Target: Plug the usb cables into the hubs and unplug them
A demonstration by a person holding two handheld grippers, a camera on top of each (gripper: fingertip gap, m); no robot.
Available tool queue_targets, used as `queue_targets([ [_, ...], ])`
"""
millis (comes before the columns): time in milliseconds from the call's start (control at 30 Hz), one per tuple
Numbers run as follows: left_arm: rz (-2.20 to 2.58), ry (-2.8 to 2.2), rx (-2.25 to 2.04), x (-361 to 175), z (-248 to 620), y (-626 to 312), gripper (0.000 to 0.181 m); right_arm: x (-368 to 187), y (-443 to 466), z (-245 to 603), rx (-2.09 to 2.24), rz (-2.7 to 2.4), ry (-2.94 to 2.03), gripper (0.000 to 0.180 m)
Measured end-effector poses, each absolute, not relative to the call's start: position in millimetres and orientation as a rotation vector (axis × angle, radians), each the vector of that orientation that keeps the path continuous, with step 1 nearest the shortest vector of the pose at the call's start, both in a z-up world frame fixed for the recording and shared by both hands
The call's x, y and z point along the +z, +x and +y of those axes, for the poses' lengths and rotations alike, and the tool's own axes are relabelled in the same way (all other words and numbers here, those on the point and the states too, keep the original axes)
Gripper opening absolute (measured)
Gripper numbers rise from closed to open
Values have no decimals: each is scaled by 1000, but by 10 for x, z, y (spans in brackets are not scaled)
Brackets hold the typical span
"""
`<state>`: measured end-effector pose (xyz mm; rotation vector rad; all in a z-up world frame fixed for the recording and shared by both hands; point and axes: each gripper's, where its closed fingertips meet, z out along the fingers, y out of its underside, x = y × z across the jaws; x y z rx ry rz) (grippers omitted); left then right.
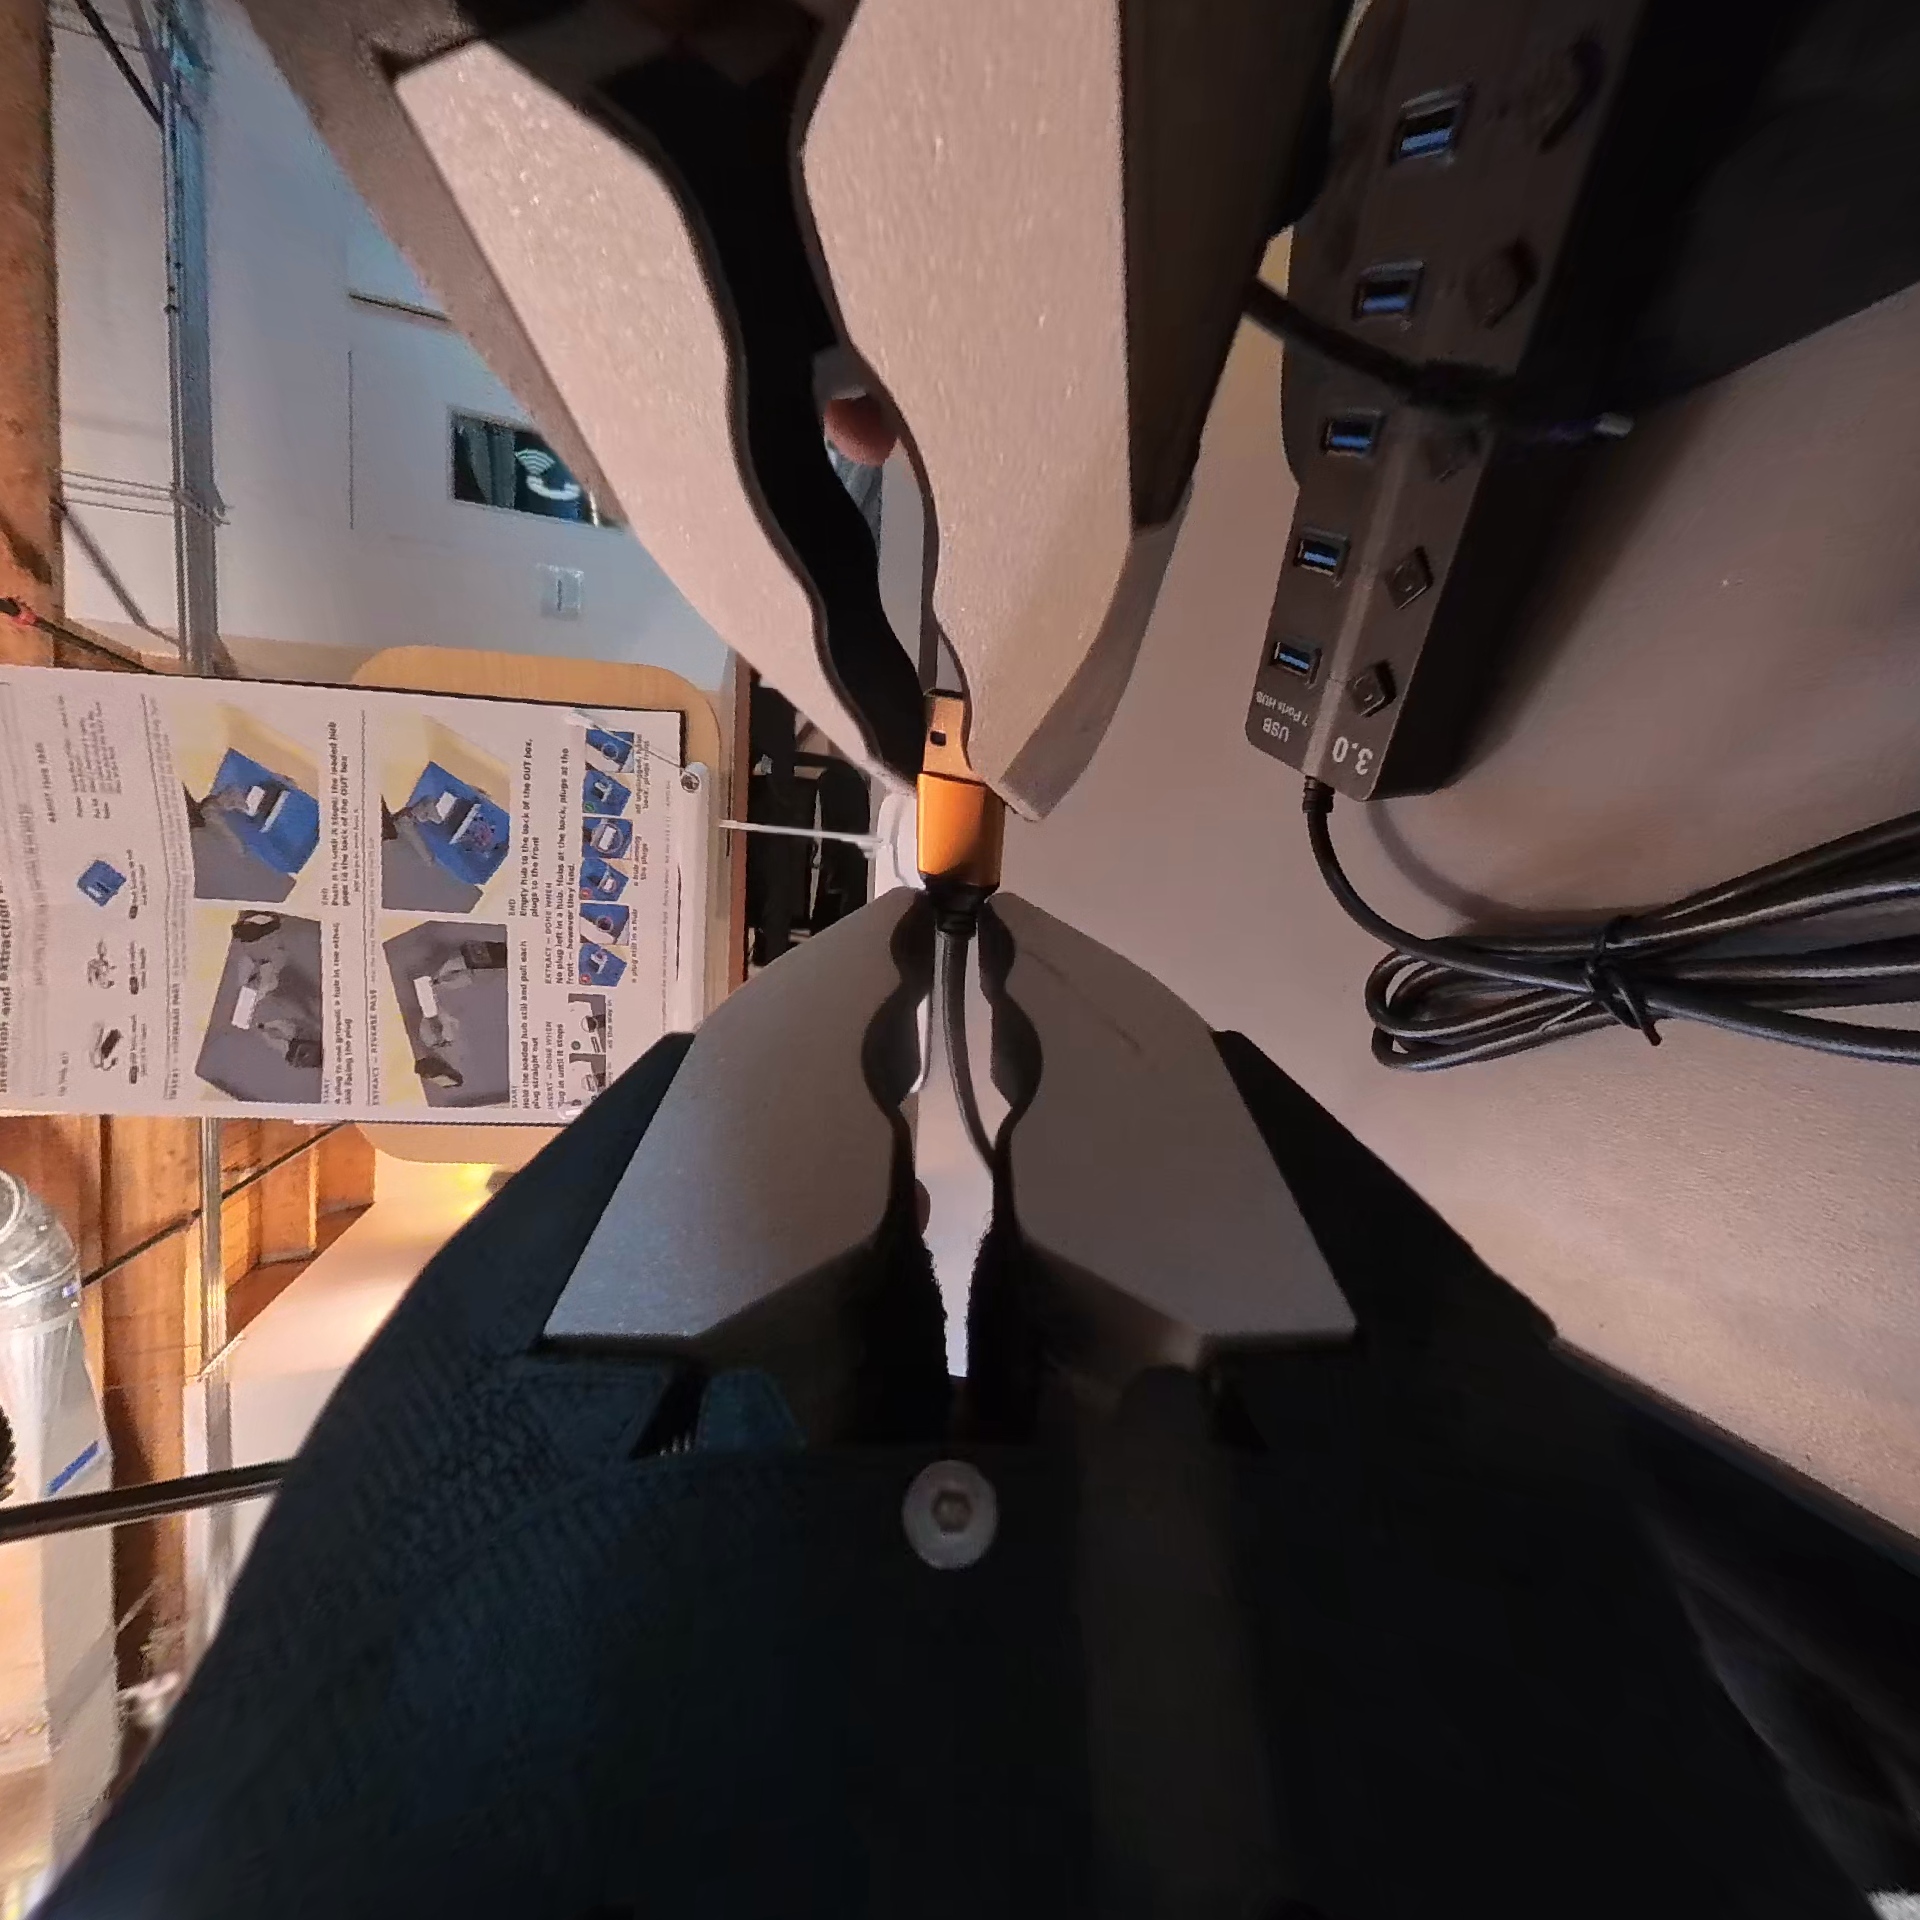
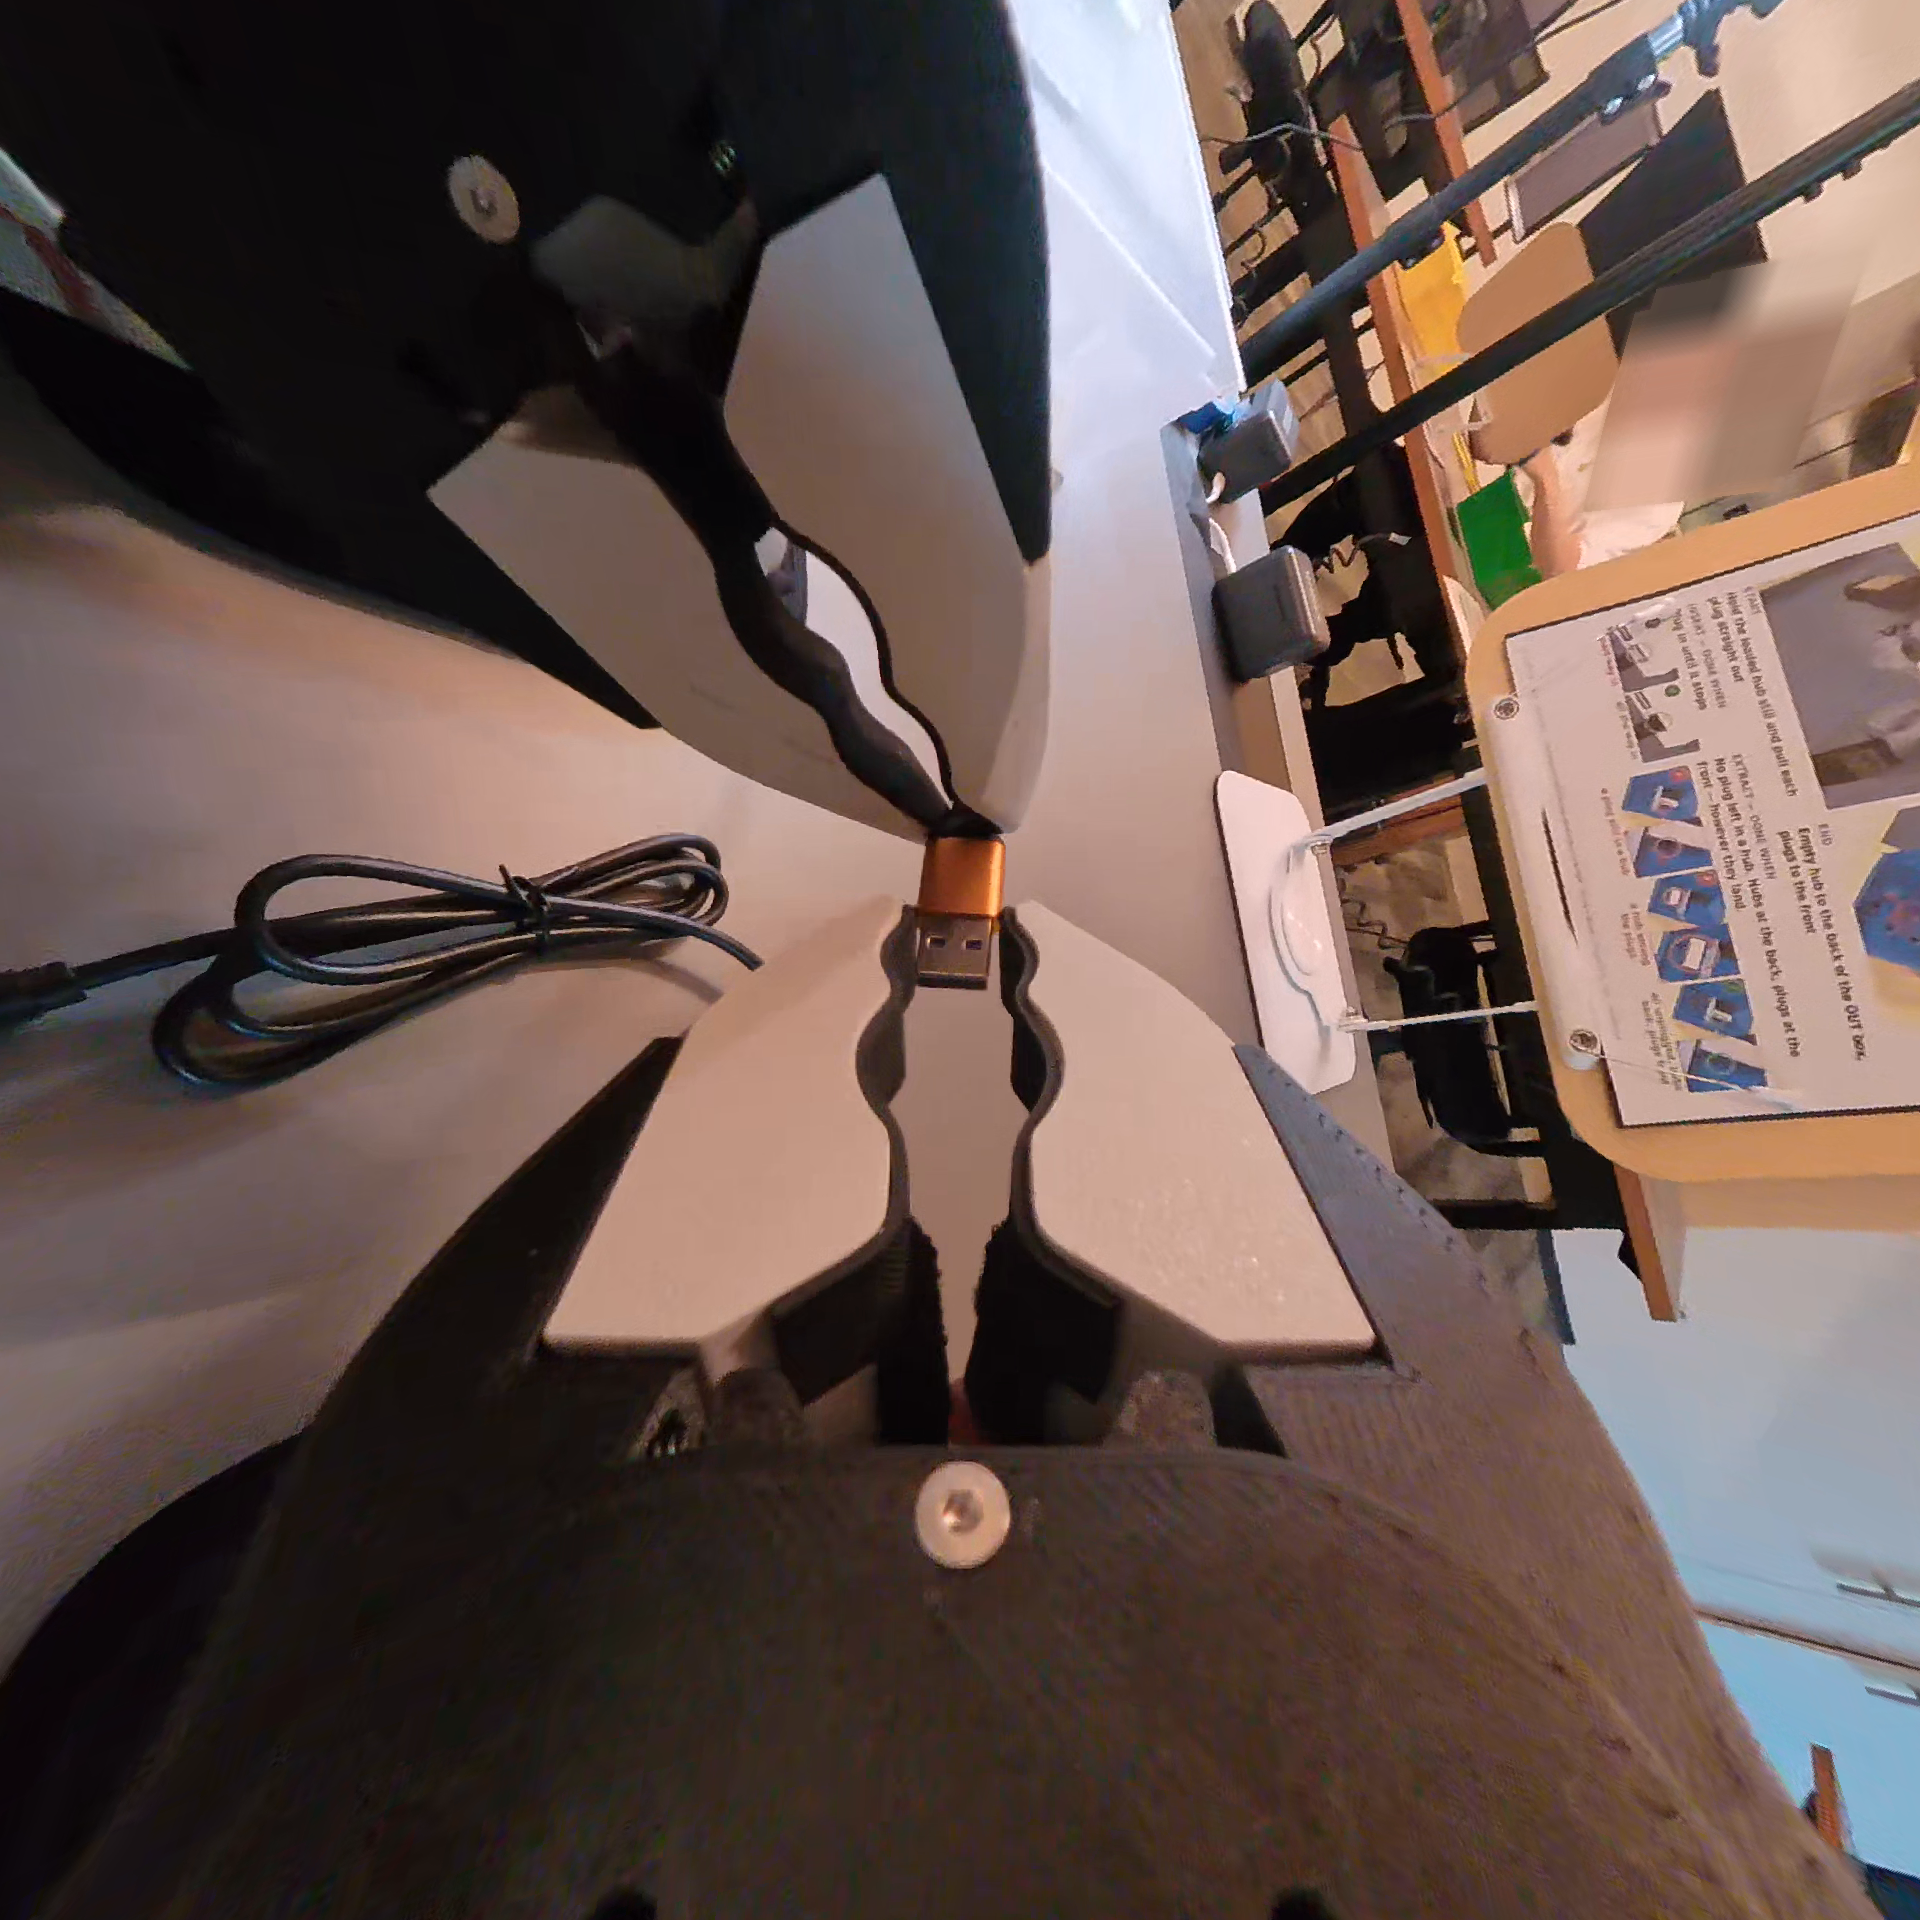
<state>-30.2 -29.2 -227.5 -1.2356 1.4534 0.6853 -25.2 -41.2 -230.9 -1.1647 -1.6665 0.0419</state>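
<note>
plug (image 1: 958, 831): orange USB, between both grippers above the table (image 1: 1558, 1195) | left gripper (image 1: 951, 914): fingers clamped at its cable end | right gripper (image 2: 954, 940): fingers around its metal tip, full grip unclear | axis: along both finger lines | hub (image 1: 1371, 499): well off to the side

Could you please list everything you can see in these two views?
USB cable: one, black with orange plug, between both hand-held grippers.
Hub: one, black, blue ports, on the table.
Coiled cord: one, black, tied, beside the hub.
Instruction sheet: one, white, propped past the table.
Grey boxes: two, table's far edge.
Table: one, pale.
Left hand-held gripper: grey fingers, shut on the cable behind the plug.
Right hand-held gripper: grey fingers, shut on the plug's metal tip.
</note>
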Motion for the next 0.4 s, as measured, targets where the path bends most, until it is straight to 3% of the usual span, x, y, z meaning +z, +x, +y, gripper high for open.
queue_targets([
  [100,1337,-1244,553,-2133,-324,-294,10,-2160,-226,-400,130,-1567,-1131,15],
  [167,1167,-1263,333,-1954,-376,-303,26,-1982,-157,-369,248,-1441,-1110,15],
  [267,866,-1225,-352,-1660,-587,-205,38,-1593,-66,-460,606,-1202,-1009,15],
  [400,501,-879,-1288,-1161,-912,-272,41,-1267,-38,-752,1180,-1017,-846,15],
])
